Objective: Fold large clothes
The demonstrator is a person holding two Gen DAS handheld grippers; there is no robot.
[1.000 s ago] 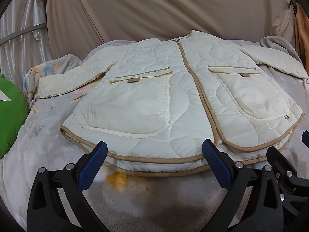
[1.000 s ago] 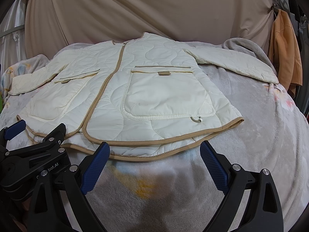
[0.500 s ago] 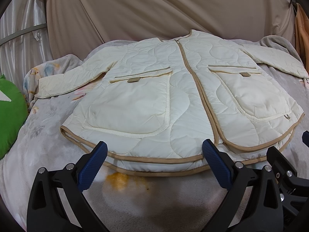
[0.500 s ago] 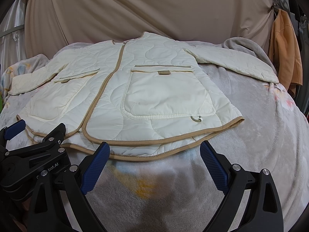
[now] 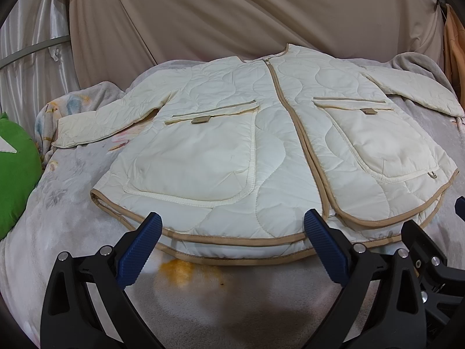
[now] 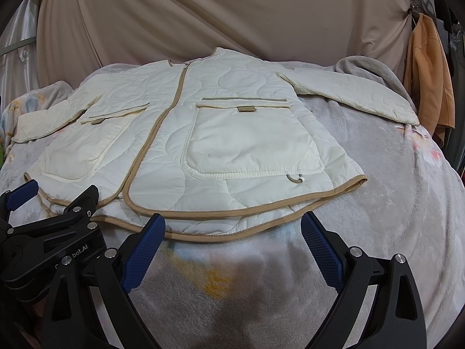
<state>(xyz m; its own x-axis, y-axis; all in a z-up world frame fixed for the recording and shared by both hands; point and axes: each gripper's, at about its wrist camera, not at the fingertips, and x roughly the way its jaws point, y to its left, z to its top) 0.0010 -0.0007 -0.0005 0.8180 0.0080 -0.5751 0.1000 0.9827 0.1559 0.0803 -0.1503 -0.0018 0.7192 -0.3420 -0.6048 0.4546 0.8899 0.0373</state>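
Observation:
A cream quilted jacket (image 5: 273,151) with tan trim lies flat and zipped, front up, on a grey blanket, both sleeves spread outward; it also shows in the right wrist view (image 6: 203,133). My left gripper (image 5: 232,232) is open and empty, hovering just short of the hem left of the zip. My right gripper (image 6: 232,232) is open and empty, just short of the hem below the right pocket. The left gripper also appears at the lower left of the right wrist view (image 6: 58,206).
The grey blanket (image 6: 407,203) covers a bed and falls away at the right. A green cushion (image 5: 14,174) sits at the left edge. An orange garment (image 6: 430,87) hangs at the right. A beige drape (image 5: 232,14) hangs behind.

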